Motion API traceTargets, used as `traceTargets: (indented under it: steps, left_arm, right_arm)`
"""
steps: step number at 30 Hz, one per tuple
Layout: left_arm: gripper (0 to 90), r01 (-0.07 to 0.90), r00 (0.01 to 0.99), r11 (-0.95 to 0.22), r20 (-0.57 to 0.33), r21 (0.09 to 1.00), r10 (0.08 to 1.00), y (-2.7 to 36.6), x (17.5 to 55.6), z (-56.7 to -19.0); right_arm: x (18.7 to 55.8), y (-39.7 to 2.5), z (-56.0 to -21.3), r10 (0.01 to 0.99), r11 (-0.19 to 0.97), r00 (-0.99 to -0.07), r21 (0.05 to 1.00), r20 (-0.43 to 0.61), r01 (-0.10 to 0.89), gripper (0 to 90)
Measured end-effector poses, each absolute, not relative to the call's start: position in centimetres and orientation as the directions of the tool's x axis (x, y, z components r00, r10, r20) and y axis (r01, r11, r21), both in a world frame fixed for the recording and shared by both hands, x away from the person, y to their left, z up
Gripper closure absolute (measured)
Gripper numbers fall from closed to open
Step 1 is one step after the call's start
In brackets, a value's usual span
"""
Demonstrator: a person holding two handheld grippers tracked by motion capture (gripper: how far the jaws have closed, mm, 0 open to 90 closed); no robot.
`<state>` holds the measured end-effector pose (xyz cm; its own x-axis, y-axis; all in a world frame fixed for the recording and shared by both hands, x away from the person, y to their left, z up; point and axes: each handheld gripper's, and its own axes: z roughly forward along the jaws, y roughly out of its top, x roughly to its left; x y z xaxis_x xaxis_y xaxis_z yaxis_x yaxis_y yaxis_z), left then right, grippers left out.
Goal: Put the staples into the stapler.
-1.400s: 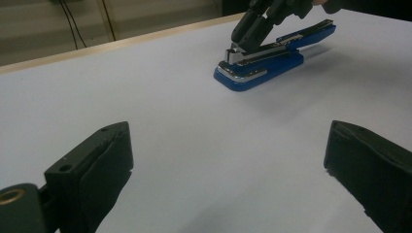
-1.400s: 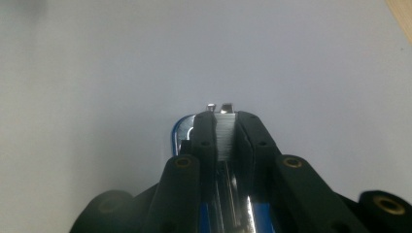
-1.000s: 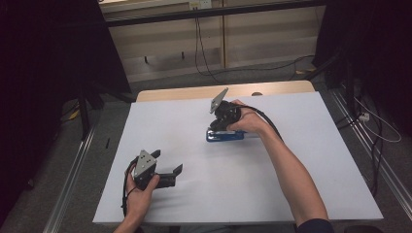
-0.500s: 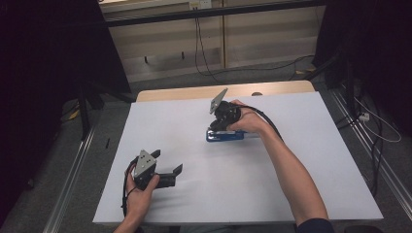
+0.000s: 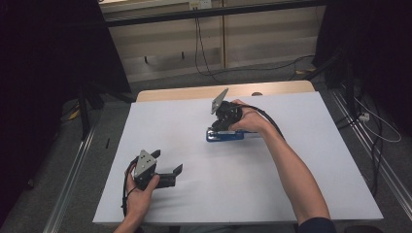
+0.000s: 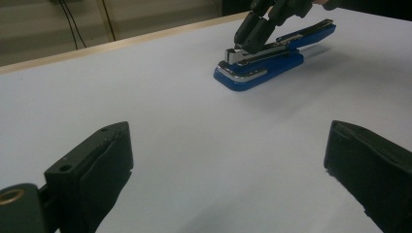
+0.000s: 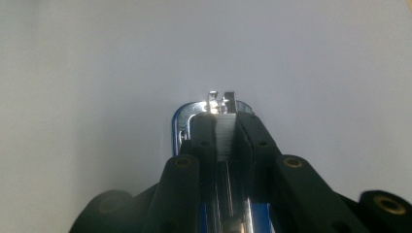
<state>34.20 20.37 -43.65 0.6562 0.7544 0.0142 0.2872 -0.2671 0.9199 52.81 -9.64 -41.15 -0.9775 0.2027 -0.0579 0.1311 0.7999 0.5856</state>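
We see a blue stapler [image 5: 224, 135] with a silver top mid-tabletop [image 5: 291, 184], our right gripper [image 7: 227, 138] clenching its staple strip, seen close from that gripper, while our left gripper [image 6: 228, 160] gapes empty.

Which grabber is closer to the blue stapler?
The right. The right gripper is on the blue stapler, its jaws closed around the metal top near the front. The left gripper rests apart, nearer the person, with open jaws and bare table between.
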Motion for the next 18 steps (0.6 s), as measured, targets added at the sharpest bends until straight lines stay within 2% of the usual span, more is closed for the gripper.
traceTargets:
  steps: [18]
  left_arm:
    - [3.8, 0.289, 0.656, -0.269, 0.015, 0.919, 0.755, 20.40, 34.19, -43.65]
  right_arm:
    - [52.92, -9.47, -40.72, 0.186, 0.803, -0.980, 0.586, -0.075, 0.108, 79.0]
